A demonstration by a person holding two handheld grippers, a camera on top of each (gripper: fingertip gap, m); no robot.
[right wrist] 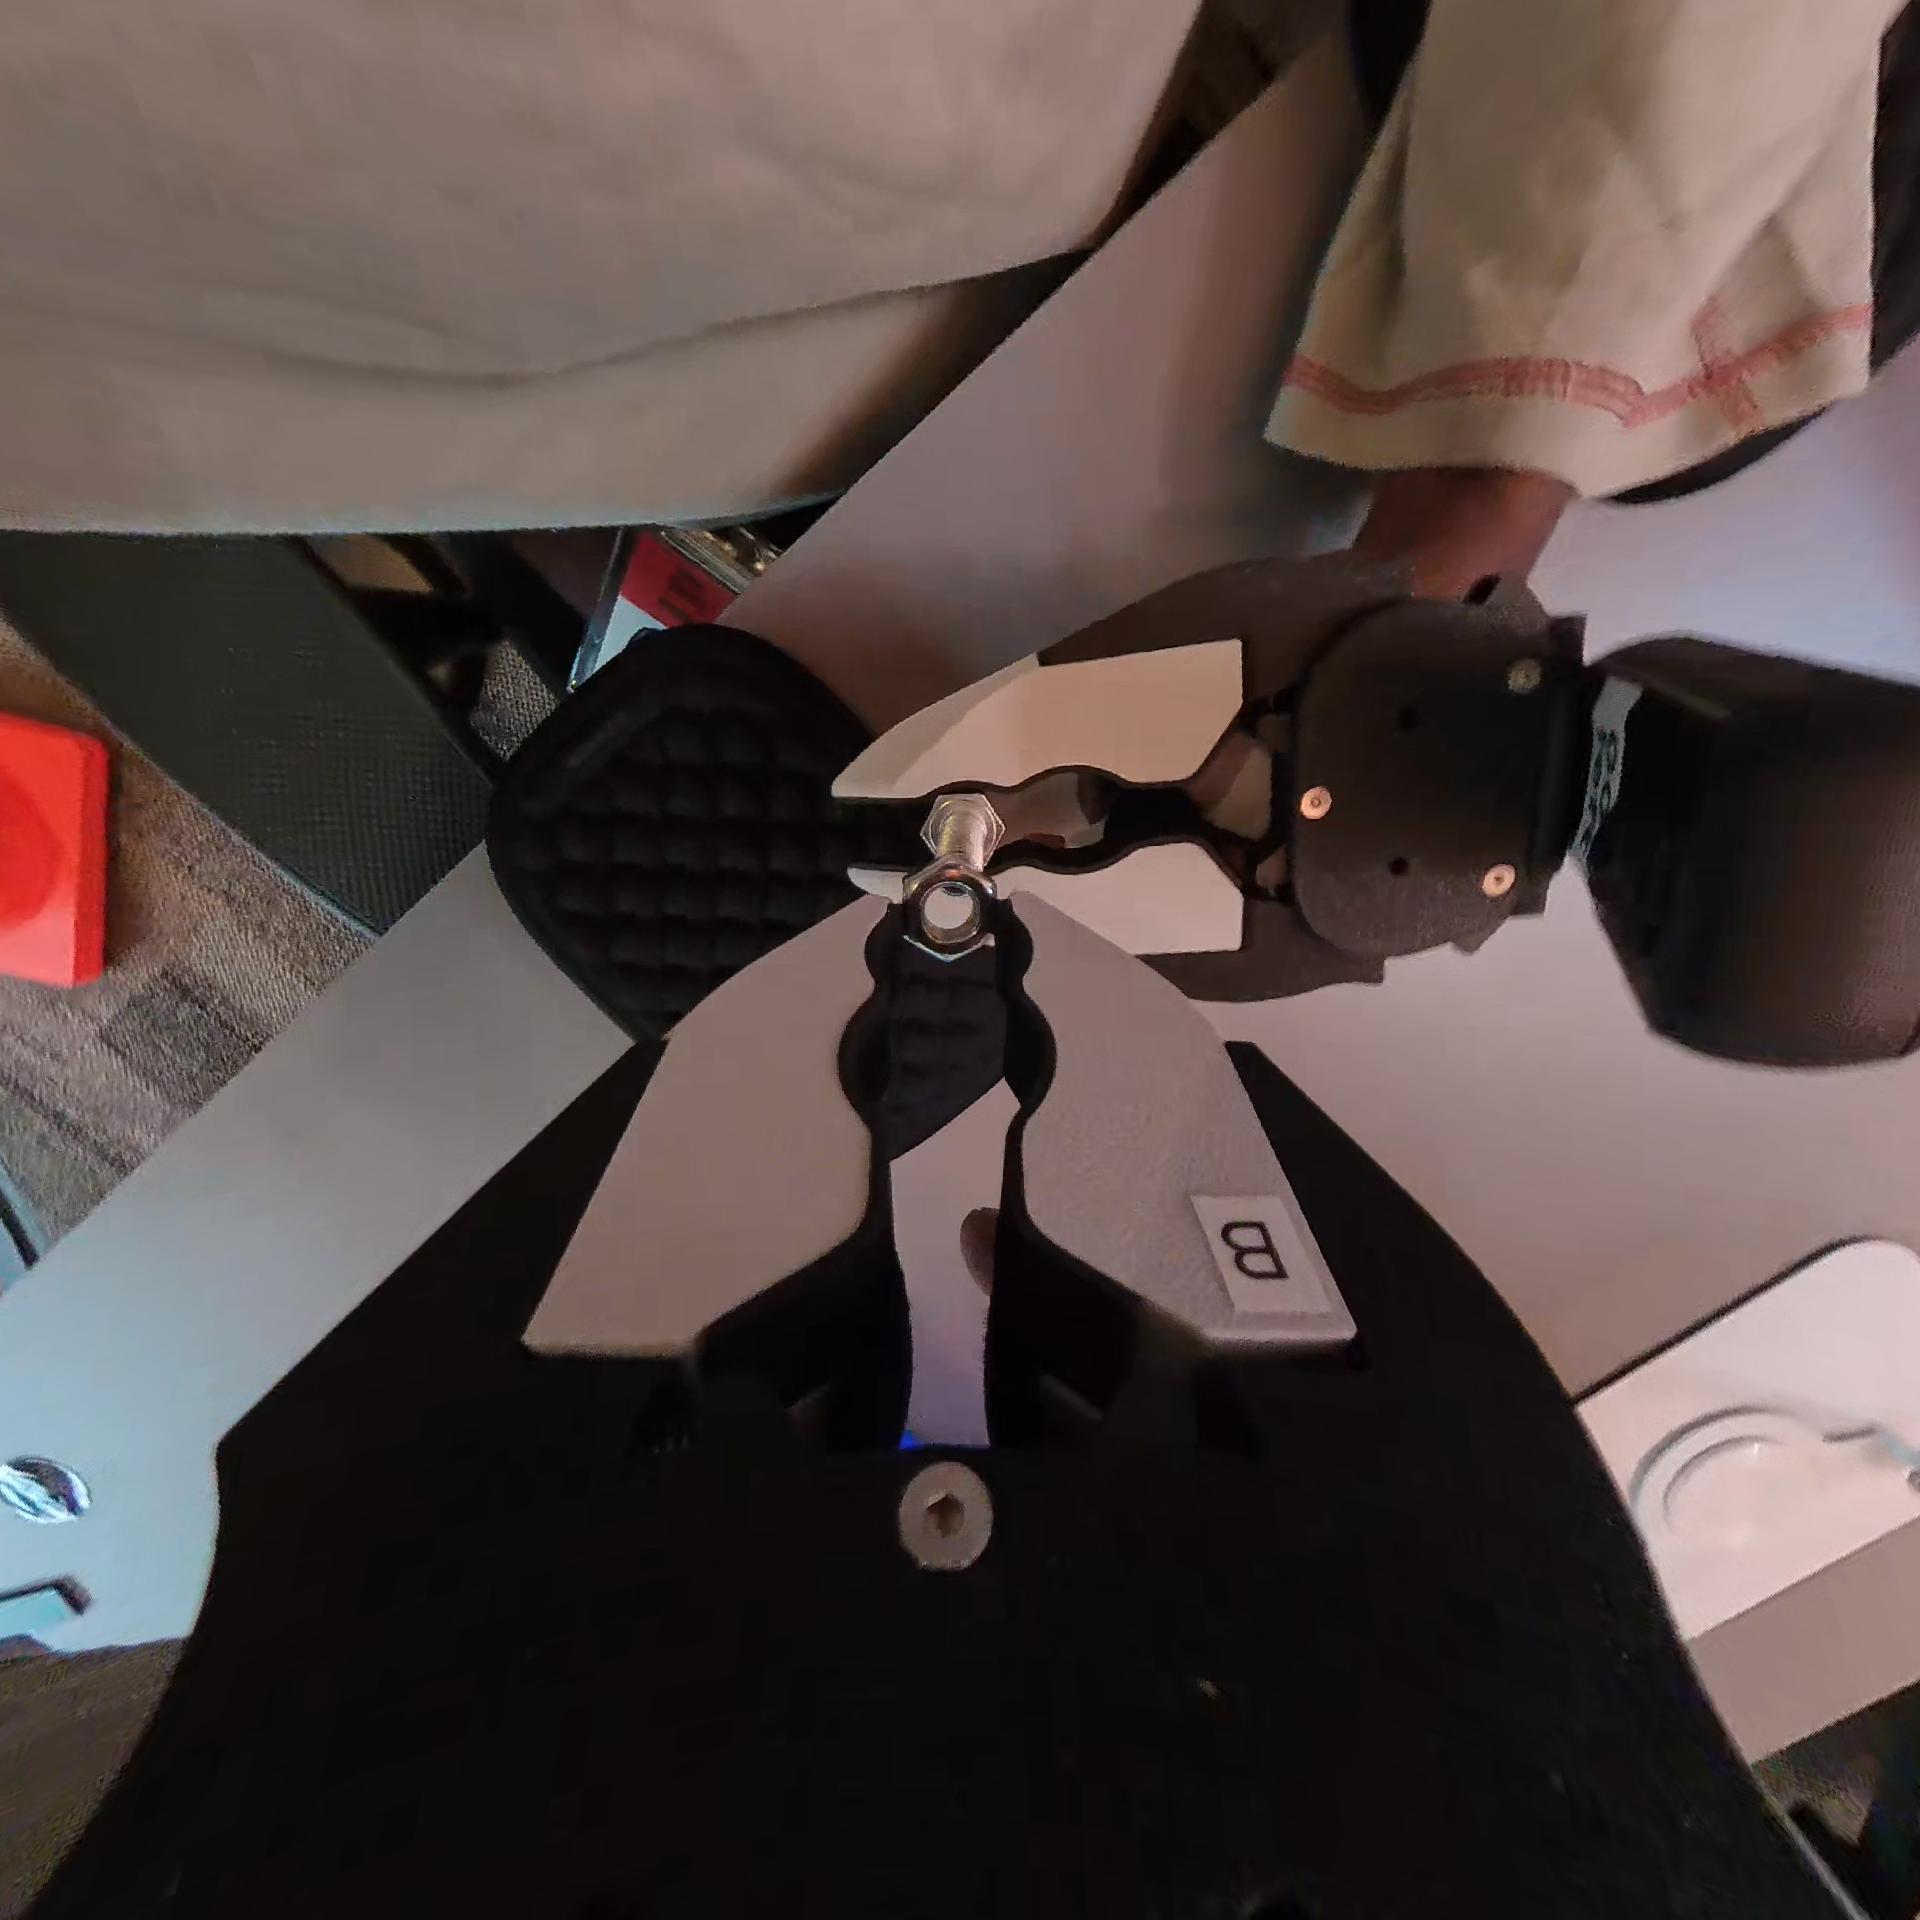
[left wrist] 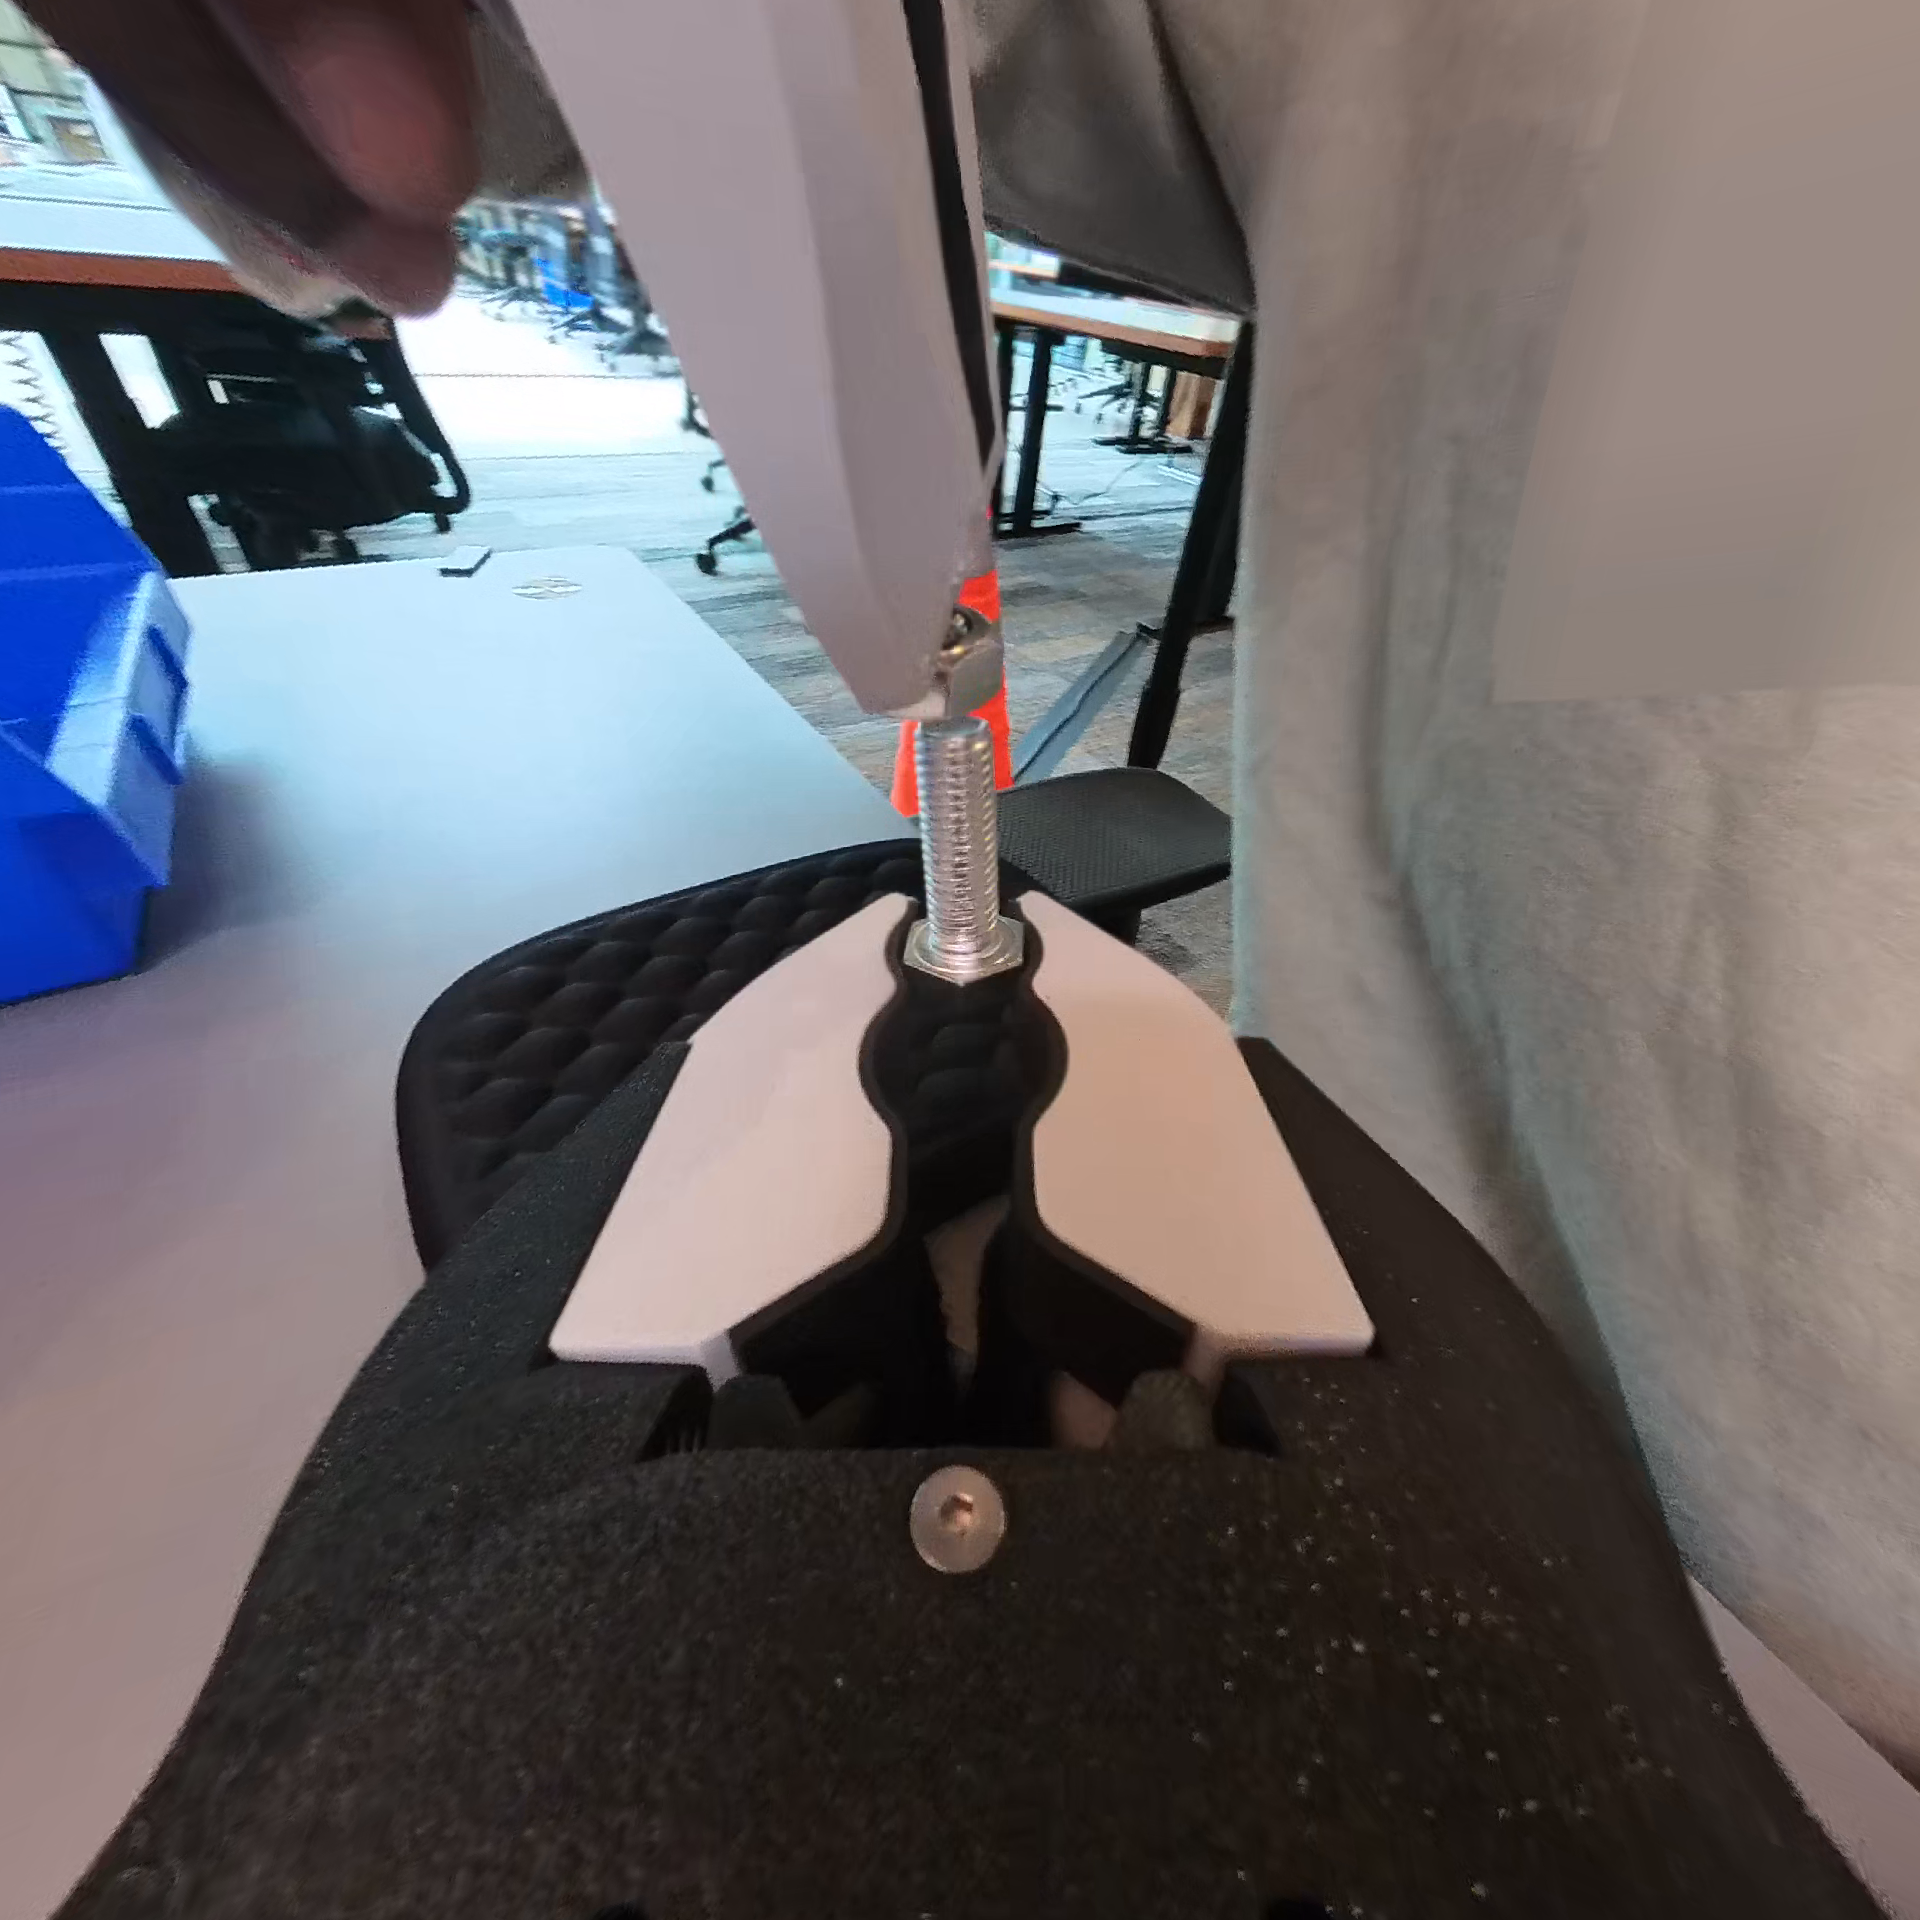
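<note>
My left gripper (left wrist: 961, 951) is shut on the hex head of a silver bolt (left wrist: 958, 831), which stands upright with its threaded shaft pointing up. My right gripper (right wrist: 945, 920) is shut on a silver hex nut (right wrist: 945, 916) and holds it at the tip of the bolt's (right wrist: 961, 831) shaft. In the left wrist view the nut (left wrist: 977, 673) sits right on top of the bolt, pinched at the end of the right gripper's white finger (left wrist: 831, 364). The left gripper (right wrist: 883, 831) shows from the side in the right wrist view. Both are above a black padded rest (left wrist: 623, 987).
A grey table (left wrist: 468, 727) lies below, with a blue bin (left wrist: 73, 727) at the left. A person in a light shirt (left wrist: 1558, 831) stands close on the right. An orange cone (left wrist: 982, 613) and office chairs are behind. A white device (right wrist: 1745, 1475) lies on the table. The tips of one gripper are about 6 cm away from the tips of the other.
</note>
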